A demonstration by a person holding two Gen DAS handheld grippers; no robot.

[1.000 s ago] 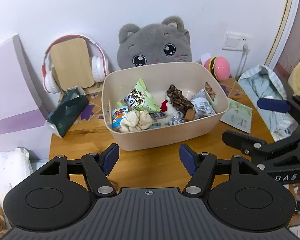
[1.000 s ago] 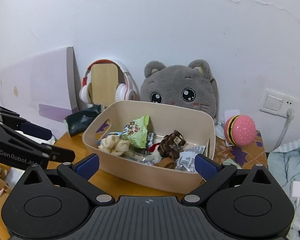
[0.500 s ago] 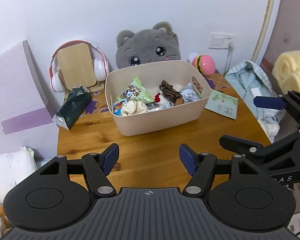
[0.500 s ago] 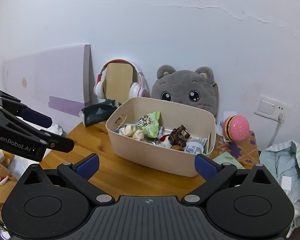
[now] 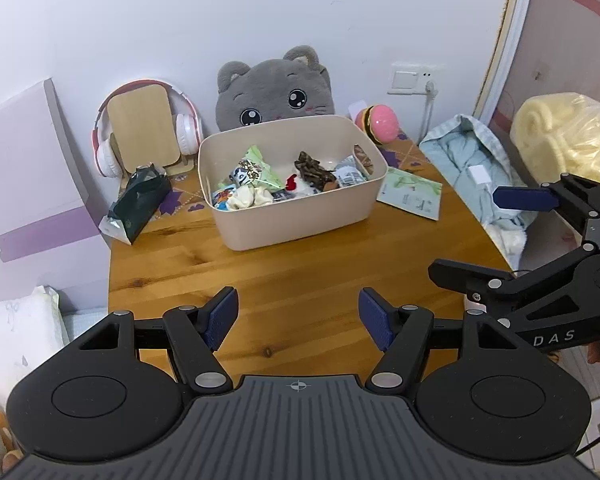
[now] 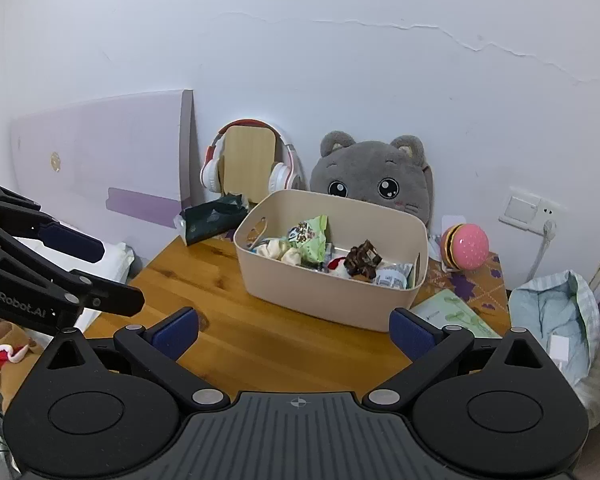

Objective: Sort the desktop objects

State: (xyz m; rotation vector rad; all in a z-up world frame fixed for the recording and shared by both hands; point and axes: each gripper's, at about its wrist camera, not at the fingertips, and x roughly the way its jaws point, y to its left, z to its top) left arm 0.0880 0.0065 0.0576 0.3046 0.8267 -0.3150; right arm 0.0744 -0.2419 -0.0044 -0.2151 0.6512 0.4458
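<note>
Receded bin [image 5: 300, 216], beyond both claws

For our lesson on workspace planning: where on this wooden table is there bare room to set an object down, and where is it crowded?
Bare wood lies in front of the beige plastic bin, stretching to the round wooden table's near edge. A narrower strip runs left of the bin, below the dark green pouch. The back is crowded: white-and-red headphones, grey cat plush, pink burger toy, green leaflet.

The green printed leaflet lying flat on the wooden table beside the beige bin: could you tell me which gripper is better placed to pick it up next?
Probably the right gripper: the green leaflet lies just beyond its right fingertip, while the left gripper sits farther off, across the bare wooden table. Both are open and empty.
</note>
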